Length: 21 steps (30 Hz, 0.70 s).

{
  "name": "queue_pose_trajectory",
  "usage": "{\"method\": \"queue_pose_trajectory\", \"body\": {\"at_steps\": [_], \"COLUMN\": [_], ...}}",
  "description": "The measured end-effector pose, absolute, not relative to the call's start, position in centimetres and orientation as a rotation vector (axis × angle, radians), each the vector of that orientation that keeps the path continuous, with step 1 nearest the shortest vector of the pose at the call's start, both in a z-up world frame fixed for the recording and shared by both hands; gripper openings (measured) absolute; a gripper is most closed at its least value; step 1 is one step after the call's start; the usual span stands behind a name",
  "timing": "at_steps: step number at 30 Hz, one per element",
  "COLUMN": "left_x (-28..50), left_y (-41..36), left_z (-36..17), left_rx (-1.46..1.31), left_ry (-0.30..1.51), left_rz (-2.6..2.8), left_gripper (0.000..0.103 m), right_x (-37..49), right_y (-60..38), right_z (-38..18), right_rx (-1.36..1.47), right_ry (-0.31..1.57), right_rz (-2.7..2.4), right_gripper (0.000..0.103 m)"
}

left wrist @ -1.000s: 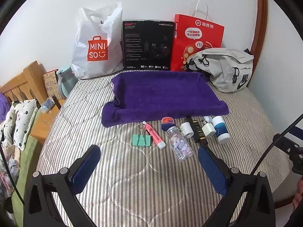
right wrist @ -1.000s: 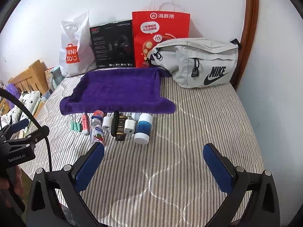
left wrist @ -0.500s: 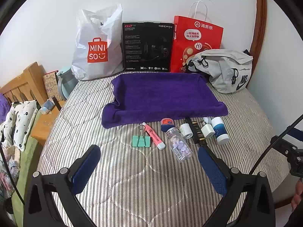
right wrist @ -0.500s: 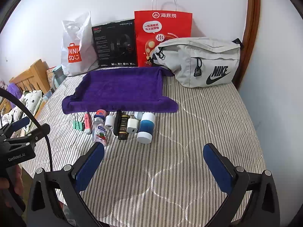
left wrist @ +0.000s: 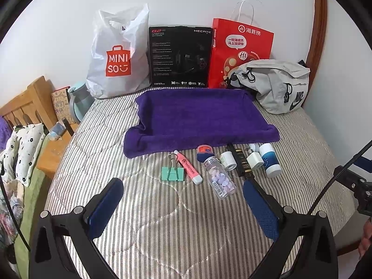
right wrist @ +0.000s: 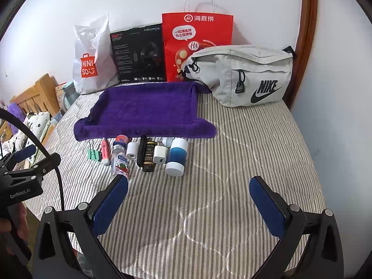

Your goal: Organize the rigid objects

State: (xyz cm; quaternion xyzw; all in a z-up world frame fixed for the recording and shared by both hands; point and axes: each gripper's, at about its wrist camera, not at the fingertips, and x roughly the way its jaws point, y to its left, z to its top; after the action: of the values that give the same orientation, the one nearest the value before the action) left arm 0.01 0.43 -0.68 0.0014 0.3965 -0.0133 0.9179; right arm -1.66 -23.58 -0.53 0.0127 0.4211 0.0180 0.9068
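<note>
Left claw: spread wide and empty, blue pads held above the striped quilted bed, just short of the row of small things.
Right claw: likewise spread and empty, hovering over bare bedding on the near side of the same row.
Bed: carries everything; along the wall stand a white plastic shopping bag, a black headset box, a red paper carrier bag and a grey fabric waist bag.
Purple towel: laid flat in the middle of the bed with its edges rolled up like a shallow tray; nothing lies on it.
Row of rigid things: lined up just in front of the towel's near edge, all off the cloth.
White and blue jar: on its side at the right end.
Clear bottle of lilac tablets: lying down, nearest the left claw.
Black box with gold lettering: beside a white plug adapter.
Pink highlighter: touching a mint-green binder clip at the left end.
Progress: apparently nothing sorted yet; judging by the bare towel, every item remains to be picked up.
</note>
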Motion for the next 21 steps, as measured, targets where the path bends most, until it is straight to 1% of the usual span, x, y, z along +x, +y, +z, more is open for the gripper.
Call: {"method": "queue_pose_trajectory", "body": {"at_steps": [21], "left_x": [0.0], "left_y": [0.92], "left_z": [-0.91], "left_rx": [-0.017], "left_ry": [0.82], "left_rz": [-0.043], "left_gripper": [0.103], "right_x": [-1.65], "right_y": [-23.63], "right_z": [-0.19], "right_rx": [0.017], "right_ry": [0.864], "right_rz": [0.028], "right_gripper": [0.103]}}
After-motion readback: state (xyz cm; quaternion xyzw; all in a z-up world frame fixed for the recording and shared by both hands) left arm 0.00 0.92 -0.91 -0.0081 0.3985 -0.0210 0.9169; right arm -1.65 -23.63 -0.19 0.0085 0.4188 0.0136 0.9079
